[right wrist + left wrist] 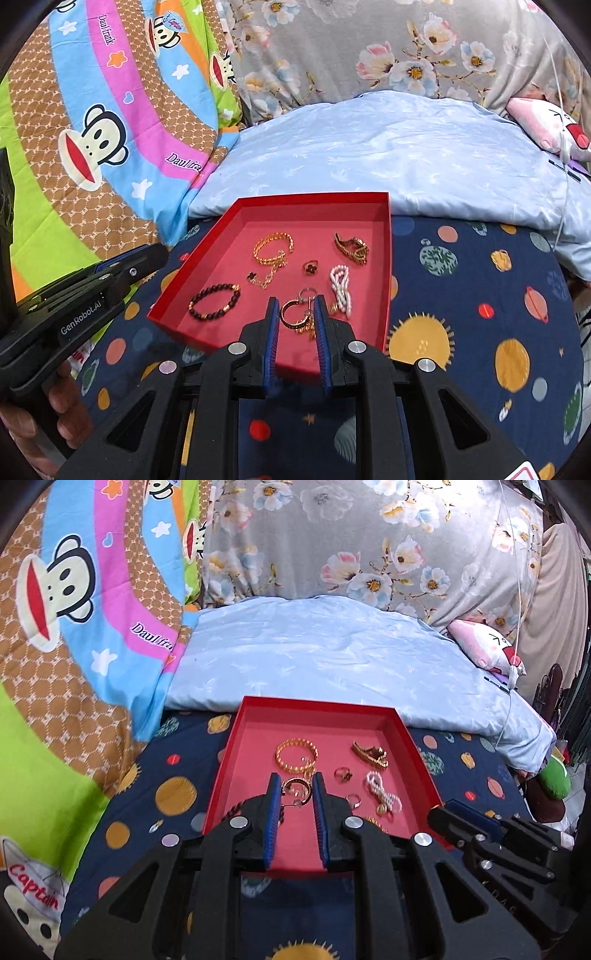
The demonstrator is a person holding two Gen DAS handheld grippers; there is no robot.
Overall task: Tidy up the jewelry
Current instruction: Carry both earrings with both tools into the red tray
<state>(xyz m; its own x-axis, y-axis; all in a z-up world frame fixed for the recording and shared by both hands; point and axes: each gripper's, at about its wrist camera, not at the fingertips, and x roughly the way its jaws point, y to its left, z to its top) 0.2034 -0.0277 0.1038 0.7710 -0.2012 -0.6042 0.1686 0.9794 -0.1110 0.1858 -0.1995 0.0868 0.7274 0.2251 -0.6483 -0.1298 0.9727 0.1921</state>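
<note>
Red tray point(384, 258), shallow, walled, lying on a navy planet-print sheet point(480, 295); holds the jewelry as follows. Gold chain bracelet point(273, 247) toward the tray's far left; gold watch point(351, 248) at far right, apart from the rest; dark-stone ring point(311, 267) between them; pearl strand point(341, 288) looped just below the watch; dark bead bracelet point(214, 303) near the left wall; fine chain with black clover charm point(258, 278) running down from the gold bracelet; gold hoop earring point(292, 313) at the near edge, touching a small silver ring point(307, 294).

Left gripper point(296, 788): jaws partly open, astride the hoop earring point(297, 786); whether the pads touch it cannot be told; nothing clearly gripped. Right gripper point(295, 314): jaws likewise partly open, the hoop lying in the gap; contact not discernible. In the left wrist view the right gripper point(448, 812) sits at the tray's near right corner.

Surroundings: pale blue pillow point(332, 657) beyond the tray; monkey-print quilt point(74, 609) to the left; grey floral fabric point(351, 535) behind.
</note>
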